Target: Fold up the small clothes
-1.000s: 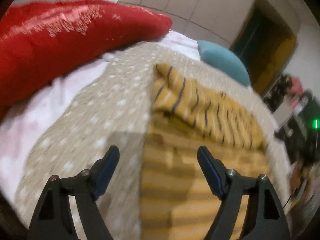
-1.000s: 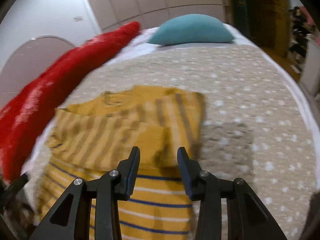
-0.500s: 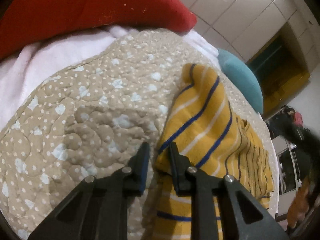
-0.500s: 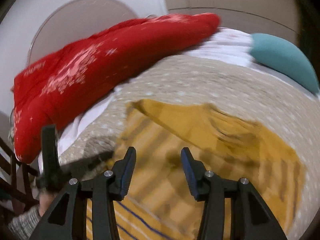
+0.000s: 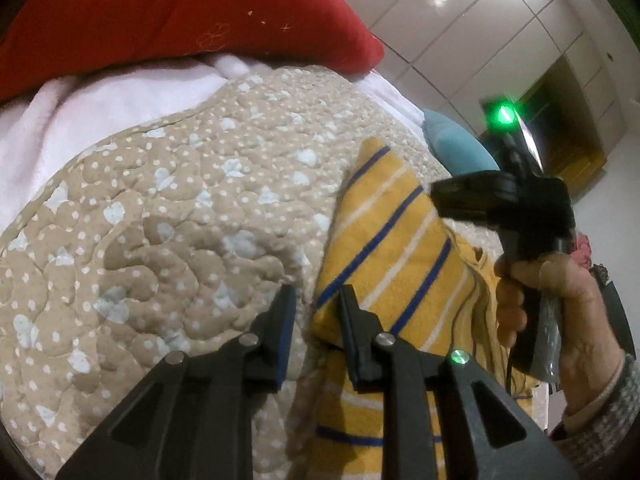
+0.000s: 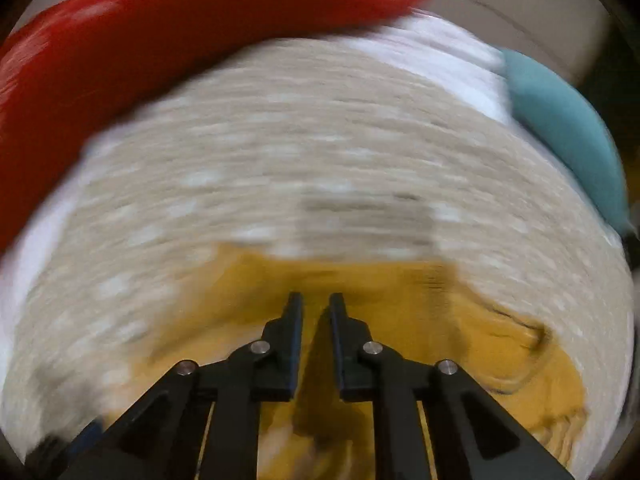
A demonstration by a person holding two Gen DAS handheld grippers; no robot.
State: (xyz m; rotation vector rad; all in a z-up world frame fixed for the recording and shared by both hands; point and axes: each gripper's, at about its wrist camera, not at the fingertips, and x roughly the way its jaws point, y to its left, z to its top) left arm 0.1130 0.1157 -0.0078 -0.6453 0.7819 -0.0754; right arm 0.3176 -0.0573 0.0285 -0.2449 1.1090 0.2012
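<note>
A small yellow garment (image 5: 392, 248) with blue and white stripes lies on a beige dotted quilt (image 5: 180, 208). My left gripper (image 5: 314, 300) is shut on the garment's folded left edge, and the cloth rises between its jaws. The right gripper's body and the hand holding it (image 5: 532, 240) show at the right in the left wrist view. In the blurred right wrist view, my right gripper (image 6: 316, 304) has its jaws close together over the yellow garment (image 6: 400, 300); a fold of cloth seems to sit between them.
A red blanket (image 5: 160, 12) lies along the far left of the bed over a white sheet (image 5: 80, 112). A teal pillow (image 6: 568, 128) sits at the far right. Wardrobe doors (image 5: 460, 32) stand behind.
My left gripper stays shut on the garment's edge and has lifted it slightly. My right gripper has closed from wide open and swung over the garment, with the view blurred by motion.
</note>
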